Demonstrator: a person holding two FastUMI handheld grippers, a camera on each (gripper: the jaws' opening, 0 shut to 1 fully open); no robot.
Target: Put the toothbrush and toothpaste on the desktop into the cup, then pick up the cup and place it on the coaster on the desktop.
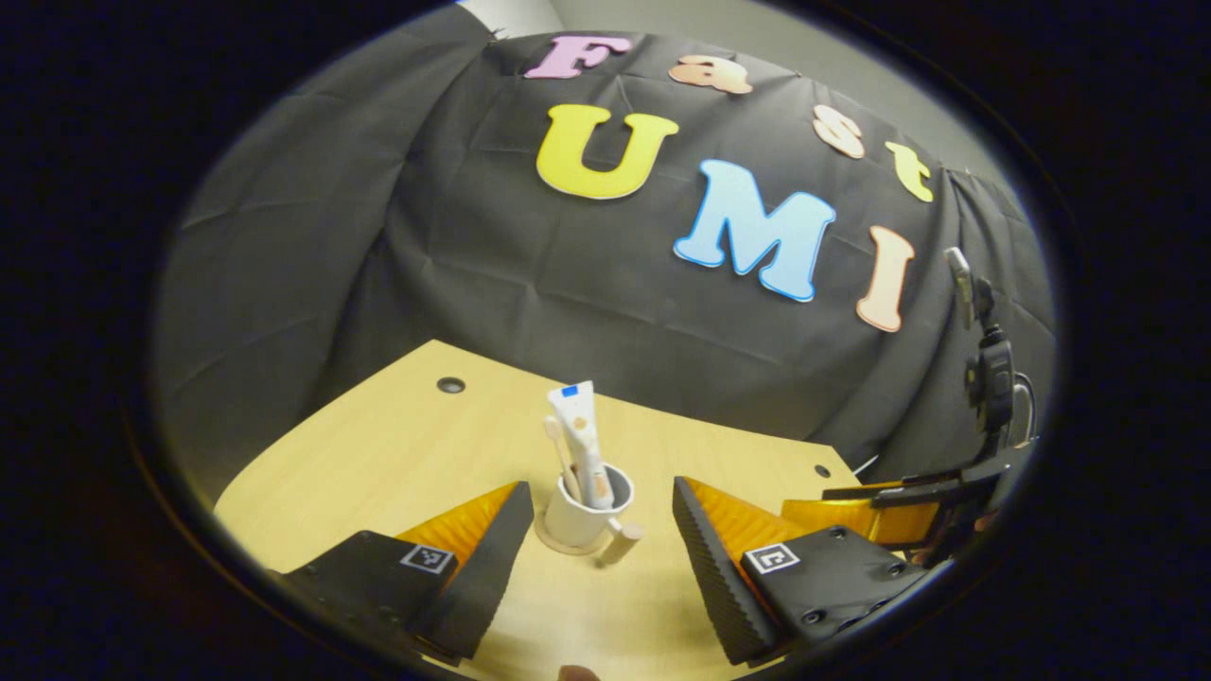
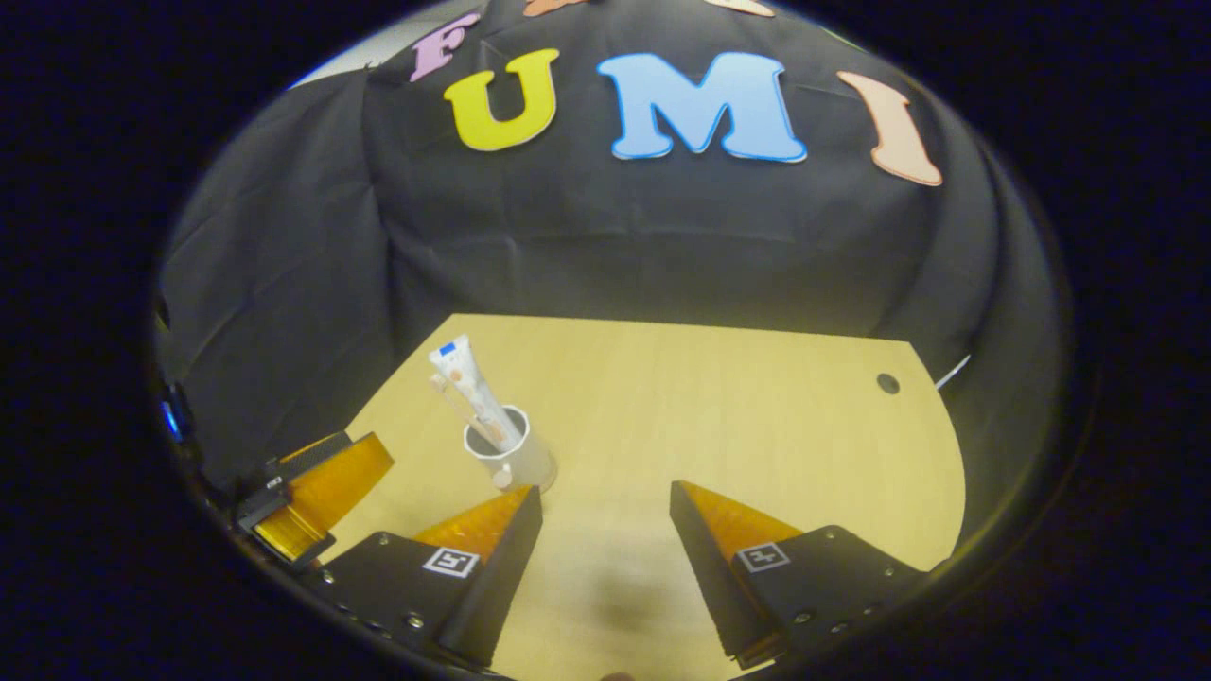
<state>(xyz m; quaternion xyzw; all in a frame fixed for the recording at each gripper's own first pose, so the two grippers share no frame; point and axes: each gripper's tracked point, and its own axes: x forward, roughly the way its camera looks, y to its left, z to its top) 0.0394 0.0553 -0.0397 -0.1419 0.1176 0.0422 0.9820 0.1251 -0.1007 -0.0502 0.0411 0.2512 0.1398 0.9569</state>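
Note:
A white cup (image 1: 577,518) with a short wooden handle (image 1: 621,545) stands upright on the wooden desk (image 1: 378,463). A thin round coaster rim (image 1: 547,543) shows under its base. A toothpaste tube (image 1: 579,426) and a toothbrush (image 1: 558,452) stand inside, leaning slightly. My left gripper (image 1: 601,490) is open, its fingers on either side of the cup with a gap on both sides. In the right gripper view the cup (image 2: 516,459) with the tube (image 2: 465,380) sits ahead and left of my open right gripper (image 2: 605,494), which holds nothing.
The right gripper (image 1: 875,511) and its camera mount (image 1: 989,388) hover at the desk's right edge in the left gripper view. The left gripper (image 2: 322,492) shows left of the cup in the right gripper view. Small cable holes (image 1: 450,385) (image 2: 887,383) mark the desk corners. Black cloth wall behind.

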